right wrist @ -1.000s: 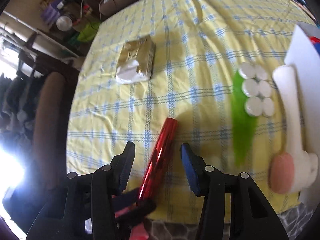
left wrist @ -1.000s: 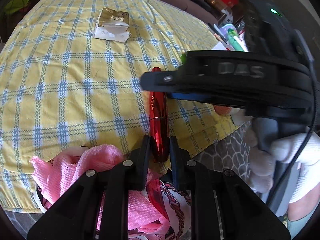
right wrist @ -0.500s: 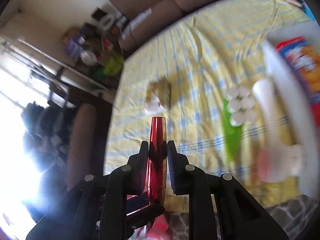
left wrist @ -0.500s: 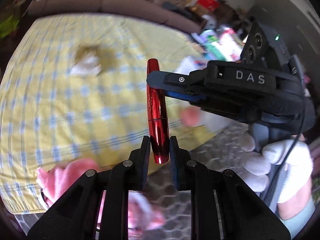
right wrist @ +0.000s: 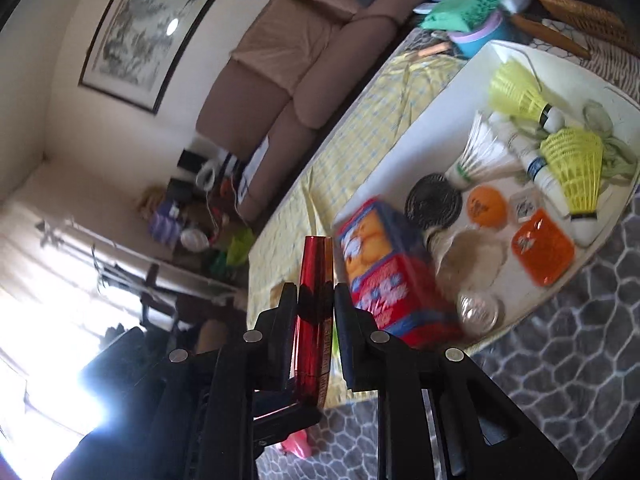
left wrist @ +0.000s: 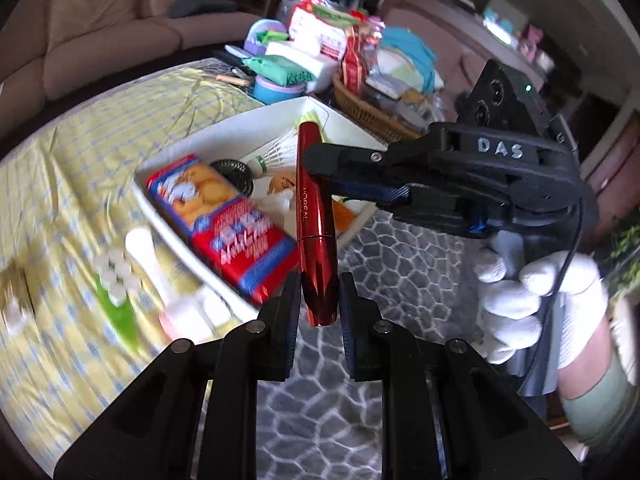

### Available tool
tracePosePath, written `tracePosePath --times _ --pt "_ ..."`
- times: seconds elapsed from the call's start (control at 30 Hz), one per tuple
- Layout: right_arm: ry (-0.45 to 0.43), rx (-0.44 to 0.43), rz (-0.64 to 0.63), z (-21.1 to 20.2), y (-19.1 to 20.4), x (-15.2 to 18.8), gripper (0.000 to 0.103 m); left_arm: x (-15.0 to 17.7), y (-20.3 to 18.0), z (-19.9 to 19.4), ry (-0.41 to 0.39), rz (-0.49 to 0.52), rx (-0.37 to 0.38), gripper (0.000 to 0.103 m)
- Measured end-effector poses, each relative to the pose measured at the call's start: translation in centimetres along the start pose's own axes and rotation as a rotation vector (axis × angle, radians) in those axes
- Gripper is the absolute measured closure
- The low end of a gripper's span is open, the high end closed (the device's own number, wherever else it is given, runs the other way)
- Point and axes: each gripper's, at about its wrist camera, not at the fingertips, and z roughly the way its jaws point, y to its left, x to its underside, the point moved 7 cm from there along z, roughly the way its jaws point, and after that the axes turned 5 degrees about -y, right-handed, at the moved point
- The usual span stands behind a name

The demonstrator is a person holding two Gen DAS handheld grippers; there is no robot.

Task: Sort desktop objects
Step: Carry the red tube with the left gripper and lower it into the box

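Both tools pinch the same red L'Oréal mascara tube [left wrist: 314, 216], held in the air off the desk's edge, above the grey patterned floor [left wrist: 404, 280]. The left tool [left wrist: 319, 300] clamps its tapered lower end; the right tool [right wrist: 316, 312], gripped by a white-gloved hand [left wrist: 536, 304], pinches the upper part from the side. Behind the tube, at the corner of the desk with the yellow checked cloth [left wrist: 80, 152], a white tray [right wrist: 436, 92] holds a red-and-blue biscuit box [right wrist: 384, 272], yellow and white shuttlecocks, an orange ball [right wrist: 486, 206] and an orange packet [right wrist: 542, 246].
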Motion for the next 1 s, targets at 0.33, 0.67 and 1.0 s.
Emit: tracePosePath --times 0.33,0.67,1.0 --pt "-0.047 -0.065 0.169 6.7 -3.2 -8.5 0.085 -8.7 6.1 4.8 0.162 0.188 -0.073 0.086" --pt "0.004 0.024 0.254 11.8 -7.7 -8.3 0.085 -9.1 12.9 10.1 0.316 0.274 -0.142 0.082" --pt "0.118 0.12 0.208 13.6 -8.4 -6.5 0.082 -8.9 14.9 6.9 0.24 0.169 -0.134 0.076"
